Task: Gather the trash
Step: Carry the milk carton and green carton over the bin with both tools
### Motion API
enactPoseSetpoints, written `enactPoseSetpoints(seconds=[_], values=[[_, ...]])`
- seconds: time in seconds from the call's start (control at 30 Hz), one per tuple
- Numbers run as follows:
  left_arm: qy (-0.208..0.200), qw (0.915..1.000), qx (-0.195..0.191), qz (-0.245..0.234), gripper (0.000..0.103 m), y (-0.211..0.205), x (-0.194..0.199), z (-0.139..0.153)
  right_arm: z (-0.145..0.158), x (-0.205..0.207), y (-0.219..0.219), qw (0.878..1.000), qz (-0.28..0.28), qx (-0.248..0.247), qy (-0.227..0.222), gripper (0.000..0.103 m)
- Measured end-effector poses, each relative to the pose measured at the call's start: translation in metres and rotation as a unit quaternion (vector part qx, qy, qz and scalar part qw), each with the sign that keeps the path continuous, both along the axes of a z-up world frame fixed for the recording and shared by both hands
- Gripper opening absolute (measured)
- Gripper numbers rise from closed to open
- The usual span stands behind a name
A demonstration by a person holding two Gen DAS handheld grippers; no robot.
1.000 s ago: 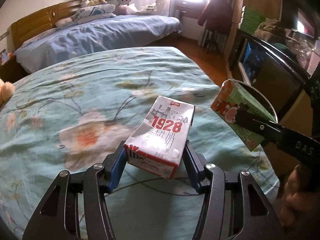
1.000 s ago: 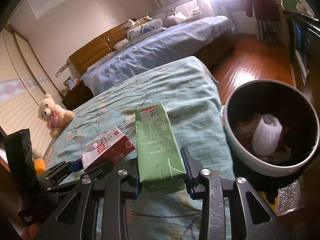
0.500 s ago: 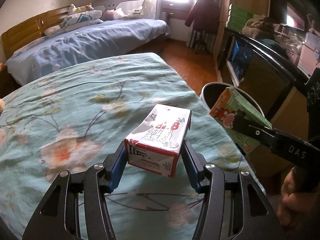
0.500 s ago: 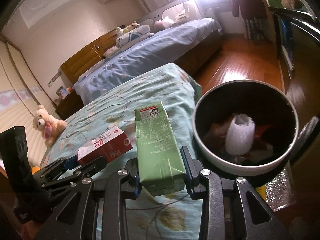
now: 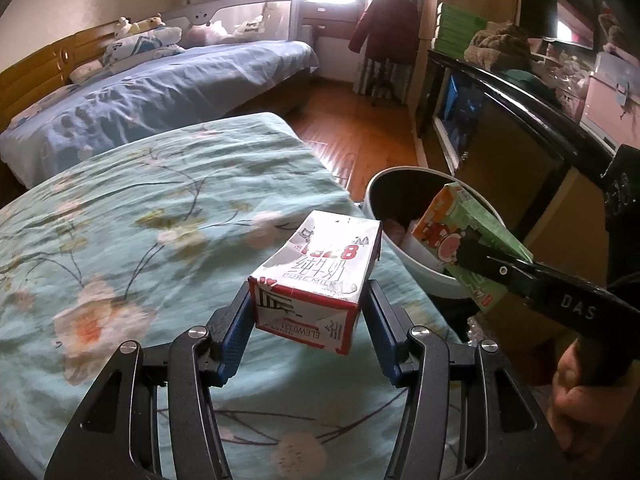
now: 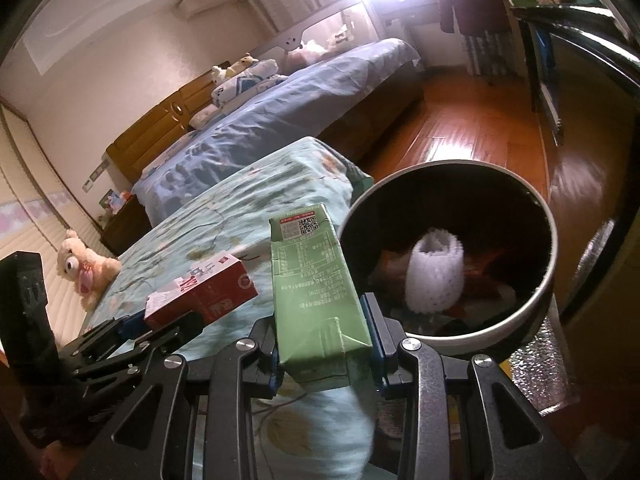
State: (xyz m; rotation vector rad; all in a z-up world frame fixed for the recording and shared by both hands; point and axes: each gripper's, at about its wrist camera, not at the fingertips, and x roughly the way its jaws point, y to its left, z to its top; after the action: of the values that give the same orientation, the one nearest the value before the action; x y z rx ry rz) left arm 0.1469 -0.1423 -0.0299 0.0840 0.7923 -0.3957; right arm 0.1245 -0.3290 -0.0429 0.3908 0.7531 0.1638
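Note:
My left gripper (image 5: 308, 332) is shut on a red and white milk carton (image 5: 316, 276) and holds it above the bed's right edge. The carton also shows in the right wrist view (image 6: 200, 292). My right gripper (image 6: 324, 344) is shut on a green drink carton (image 6: 316, 284). In the left wrist view the green carton (image 5: 464, 240) hangs over the near rim of a round white trash bin (image 5: 424, 268). The bin (image 6: 536, 304) stands on the floor beside the bed and holds a white foam sleeve (image 6: 436, 276) and other scraps.
A bed with a teal floral cover (image 5: 140, 220) lies under both grippers. A second bed with blue bedding (image 5: 160, 84) stands behind it. A dark cabinet (image 5: 500, 136) runs along the right. A teddy bear (image 6: 84, 268) sits on the teal bed. The floor is wood (image 6: 472, 120).
Both grippers have moved right toward the bin with their cartons. The bin has come closer in both views, and the green carton now reaches over its rim.

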Motion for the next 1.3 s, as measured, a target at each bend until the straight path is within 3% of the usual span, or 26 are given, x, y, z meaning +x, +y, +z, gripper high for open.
enactPoseSetpoints(seconds=[1.3], values=[[-0.009, 0.9984, 0.009, -0.055, 0.053, -0.076, 0.013, 0.005, -0.013, 0.0, -0.067, 0.998, -0.067, -0.008, 0.017, 0.034]])
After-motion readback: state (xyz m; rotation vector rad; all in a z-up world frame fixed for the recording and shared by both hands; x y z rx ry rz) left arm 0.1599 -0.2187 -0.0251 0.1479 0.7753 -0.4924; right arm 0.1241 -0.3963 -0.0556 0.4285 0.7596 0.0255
